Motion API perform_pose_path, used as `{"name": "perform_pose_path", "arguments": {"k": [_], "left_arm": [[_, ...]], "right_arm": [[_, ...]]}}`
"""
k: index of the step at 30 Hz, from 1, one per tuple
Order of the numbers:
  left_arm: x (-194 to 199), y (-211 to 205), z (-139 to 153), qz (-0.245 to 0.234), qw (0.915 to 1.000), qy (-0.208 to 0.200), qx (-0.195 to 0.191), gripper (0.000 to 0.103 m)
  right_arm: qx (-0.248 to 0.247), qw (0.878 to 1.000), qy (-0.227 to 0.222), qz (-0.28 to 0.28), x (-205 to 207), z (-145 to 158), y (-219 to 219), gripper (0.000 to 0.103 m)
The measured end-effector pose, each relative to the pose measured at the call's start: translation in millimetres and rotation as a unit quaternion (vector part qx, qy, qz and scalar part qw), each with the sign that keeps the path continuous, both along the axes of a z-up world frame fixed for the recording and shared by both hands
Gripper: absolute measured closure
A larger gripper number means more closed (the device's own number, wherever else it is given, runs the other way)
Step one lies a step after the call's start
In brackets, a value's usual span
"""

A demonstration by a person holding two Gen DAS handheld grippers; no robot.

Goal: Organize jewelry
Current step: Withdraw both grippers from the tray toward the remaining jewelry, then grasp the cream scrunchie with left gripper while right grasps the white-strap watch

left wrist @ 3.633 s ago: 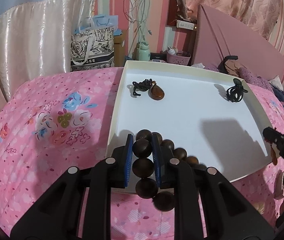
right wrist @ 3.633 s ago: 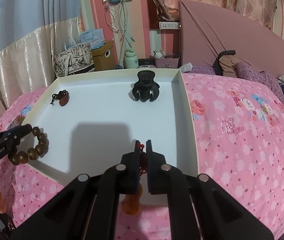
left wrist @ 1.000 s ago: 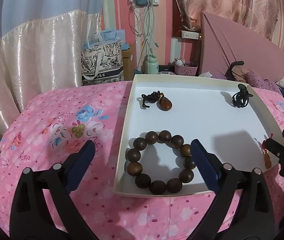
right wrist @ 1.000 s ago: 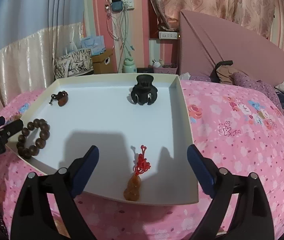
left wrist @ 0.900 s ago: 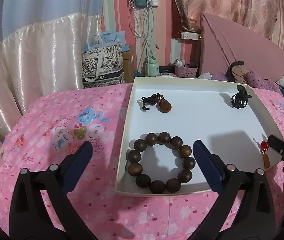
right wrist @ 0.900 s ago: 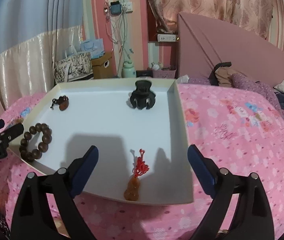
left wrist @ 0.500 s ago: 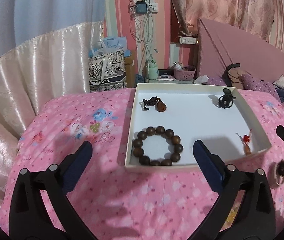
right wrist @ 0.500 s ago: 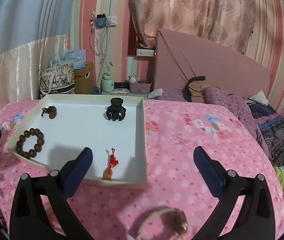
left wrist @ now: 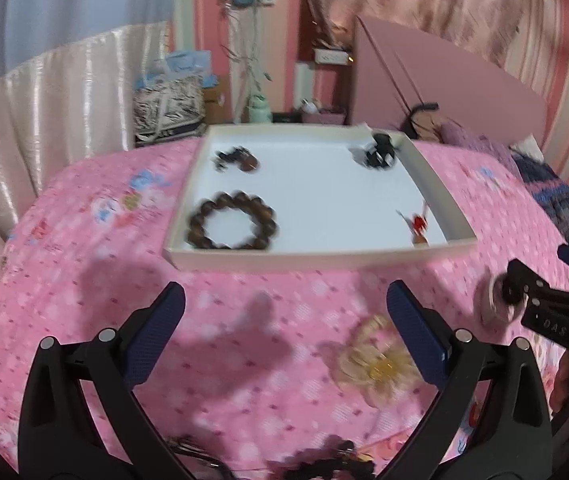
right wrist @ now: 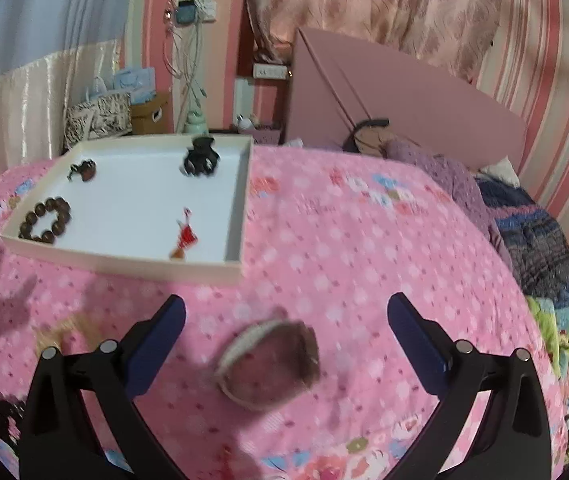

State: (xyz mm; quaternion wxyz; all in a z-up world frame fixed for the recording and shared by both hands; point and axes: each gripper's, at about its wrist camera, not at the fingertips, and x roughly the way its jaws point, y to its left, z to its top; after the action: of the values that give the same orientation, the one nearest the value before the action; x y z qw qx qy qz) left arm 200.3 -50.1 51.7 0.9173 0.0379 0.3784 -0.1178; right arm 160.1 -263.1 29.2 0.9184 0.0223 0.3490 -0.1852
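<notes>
Bead bracelet [left wrist: 231, 221] and red-tasselled pendant [right wrist: 183, 239] released into tray [left wrist: 312, 258], both tongs withdrawn

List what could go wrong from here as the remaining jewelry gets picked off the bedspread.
1. The bangle lies on soft pink bedspread; the open right gripper may press it into the fabric or pinch cloth instead.
2. The pale gold piece nearly blends with the floral print, so the open left gripper could miss it.
3. Dropping new pieces into the tray could tangle them with the bead bracelet or red-corded pendant.
</notes>
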Motion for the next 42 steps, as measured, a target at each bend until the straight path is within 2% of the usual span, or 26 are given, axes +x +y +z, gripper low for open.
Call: {"name": "perform_pose_path", "arguments": {"k": [4, 9, 13, 15, 17, 21, 24, 26, 30, 32, 37, 42], "left_arm": [[-5.1, -19.3, -20.9, -0.017, 0.9996, 0.01, 0.018, 0.003], [-5.4, -26.8, -38.3, -0.026, 0.9989, 0.032, 0.021, 0.003], [-9.0, -35.2, -45.7, -0.036, 0.9982, 0.029, 0.039, 0.003], [-10.9, -39.6, -48.0, -0.044, 0.9976, 0.03, 0.045, 0.003], [-13.0, -44.4, -49.9, -0.053, 0.9969, 0.028, 0.05, 0.004], [-14.6, -52.6, -58.3, -0.063, 0.9951, 0.031, 0.069, 0.006], [-10.9, -52.6, -63.9, -0.066, 0.9946, 0.042, 0.068, 0.023], [-5.9, -49.5, -66.5, -0.07, 0.9944, 0.06, 0.052, 0.036], [0.3, -43.9, -70.8, -0.062, 0.9943, 0.077, 0.039, 0.044], [0.4, -43.0, -70.5, -0.069, 0.9938, 0.082, 0.03, 0.062], [-2.2, -41.4, -67.6, -0.069, 0.9946, 0.074, 0.021, 0.076], [-3.2, -38.0, -65.8, -0.064, 0.9955, 0.068, 0.014, 0.083]], "right_arm": [[0.032, 0.999, 0.001, -0.007, -7.7, -11.2, -16.8, 0.002], [0.04, 0.999, 0.009, -0.03, -7.9, -24.1, -28.3, 0.004], [0.045, 0.998, 0.025, -0.034, -4.3, -33.5, -30.4, 0.024], [0.048, 0.998, 0.034, -0.036, -2.0, -39.1, -31.6, 0.03], [0.057, 0.997, 0.044, -0.034, 0.2, -45.3, -32.3, 0.041], [0.071, 0.995, 0.063, -0.031, 5.5, -56.7, -33.0, 0.056], [0.073, 0.995, 0.064, -0.028, 6.7, -60.0, -31.6, 0.06], [0.074, 0.995, 0.063, -0.024, 6.3, -60.5, -30.3, 0.066], [0.07, 0.995, 0.063, -0.016, 6.6, -60.4, -25.8, 0.074], [0.072, 0.995, 0.061, -0.014, 6.5, -60.2, -25.3, 0.077], [0.088, 0.995, 0.053, -0.018, 4.5, -60.2, -31.1, 0.082], [0.091, 0.995, 0.047, -0.018, 2.8, -60.1, -31.5, 0.085]]}}
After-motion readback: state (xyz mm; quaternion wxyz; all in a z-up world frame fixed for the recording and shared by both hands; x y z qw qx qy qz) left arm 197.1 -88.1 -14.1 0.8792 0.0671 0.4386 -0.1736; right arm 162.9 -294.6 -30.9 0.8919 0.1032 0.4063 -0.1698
